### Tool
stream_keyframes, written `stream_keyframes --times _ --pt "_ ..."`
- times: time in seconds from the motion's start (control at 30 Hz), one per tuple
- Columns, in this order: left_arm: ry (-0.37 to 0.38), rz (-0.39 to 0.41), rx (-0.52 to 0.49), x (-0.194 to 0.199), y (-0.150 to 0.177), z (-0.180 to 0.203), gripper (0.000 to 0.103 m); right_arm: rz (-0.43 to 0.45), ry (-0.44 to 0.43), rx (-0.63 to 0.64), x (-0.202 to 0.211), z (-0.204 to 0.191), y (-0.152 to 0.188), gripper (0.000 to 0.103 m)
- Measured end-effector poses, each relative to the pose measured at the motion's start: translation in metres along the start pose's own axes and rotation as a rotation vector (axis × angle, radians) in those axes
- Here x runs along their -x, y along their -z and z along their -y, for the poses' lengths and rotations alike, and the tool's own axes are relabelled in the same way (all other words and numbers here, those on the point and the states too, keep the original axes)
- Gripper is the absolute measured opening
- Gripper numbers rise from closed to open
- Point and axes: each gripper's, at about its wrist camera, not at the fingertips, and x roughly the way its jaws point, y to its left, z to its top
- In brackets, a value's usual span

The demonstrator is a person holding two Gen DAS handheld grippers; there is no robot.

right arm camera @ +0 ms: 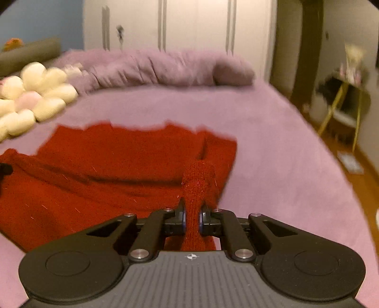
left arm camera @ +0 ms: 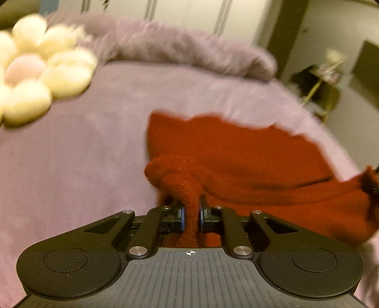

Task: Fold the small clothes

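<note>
The left gripper (left arm camera: 191,208) was clamped on a bunched fold of a red knitted garment (left arm camera: 236,161), its blue-edged pads pressing the fabric from both sides. The garment spread to the right across a lilac bedcover (left arm camera: 83,154). At the far left lay a cream flower-shaped cushion (left arm camera: 35,71) with a pink centre. A rumpled purple duvet (left arm camera: 189,49) ran along the far side of the bed, white wardrobe doors (left arm camera: 189,14) behind it.

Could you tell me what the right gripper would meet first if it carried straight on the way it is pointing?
Probably the red knit garment it already grips: the right gripper angles down onto it, with the purple bedspread underneath, though depth is hard to judge.
</note>
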Motion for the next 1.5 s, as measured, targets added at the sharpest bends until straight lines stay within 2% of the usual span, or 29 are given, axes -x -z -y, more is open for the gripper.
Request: stream_keyframes --times 0.07,0.17,0.3,0.43,0.5,0.6,0.67,0.7,0.8,0.83,0.9,0.97,1.07,1.13,1.2,1.33,1.43,1.5 --pt "0.045 0.070 -0.024 0.024 -0.011 0.008 0.013 0.069 -0.019 0.007 0.014 -0.002 -0.011 0.008" --pt "0.070 0.168 -0.058 0.045 -0.028 0.019 0.013 0.152 -0.015 0.001 0.022 -0.003 -0.028 0.008" --pt "0.045 0.221 -0.034 0.032 -0.050 0.020 0.013 0.183 0.040 -0.040 0.005 -0.001 -0.045 0.008" --pt "-0.017 0.191 0.028 -0.006 -0.051 0.008 0.013 0.138 0.093 -0.081 -0.028 0.008 -0.050 0.008" --pt "-0.022 0.134 0.043 -0.025 -0.045 0.001 0.014 0.096 0.087 -0.074 -0.042 0.010 -0.045 0.008" --pt "-0.025 0.037 0.027 -0.050 -0.032 -0.004 0.020 -0.017 0.051 -0.070 -0.068 0.013 -0.035 0.009" --pt "-0.028 0.016 0.010 -0.059 -0.026 -0.005 0.031 -0.075 0.049 -0.060 -0.082 0.012 -0.029 0.014" --pt "-0.026 0.011 0.005 -0.060 -0.023 -0.005 0.043 -0.088 0.054 -0.053 -0.086 0.011 -0.026 0.015" --pt "-0.051 -0.002 -0.020 -0.068 -0.020 -0.004 0.040 -0.101 0.057 -0.032 -0.092 0.006 -0.021 0.015" --pt "-0.062 -0.010 -0.033 -0.070 -0.018 -0.003 0.016 -0.105 0.064 -0.019 -0.092 0.003 -0.019 0.012" --pt "-0.114 -0.023 -0.074 -0.073 -0.021 0.004 0.014 -0.096 0.089 0.046 -0.090 -0.006 -0.018 0.008" --pt "-0.101 0.038 -0.084 -0.057 -0.032 0.010 0.014 -0.024 0.112 0.117 -0.075 -0.016 -0.025 0.008" --pt "-0.085 0.177 -0.097 -0.029 -0.062 0.018 0.014 0.148 0.172 0.170 -0.052 -0.023 -0.049 0.008" --pt "-0.142 0.272 -0.128 -0.024 -0.083 0.026 0.014 0.213 0.232 0.178 -0.055 -0.026 -0.064 0.008" --pt "-0.200 0.315 -0.131 -0.035 -0.099 0.030 0.014 0.242 0.293 0.175 -0.069 -0.026 -0.077 0.008" --pt "-0.265 0.307 -0.069 -0.081 -0.114 0.029 0.014 0.246 0.386 0.127 -0.108 -0.022 -0.089 0.008" --pt "-0.319 0.262 -0.088 -0.118 -0.104 0.032 0.016 0.205 0.388 0.110 -0.132 -0.025 -0.084 0.008" --pt "-0.310 0.203 -0.085 -0.139 -0.095 0.030 0.017 0.167 0.382 0.133 -0.148 -0.027 -0.076 0.008"
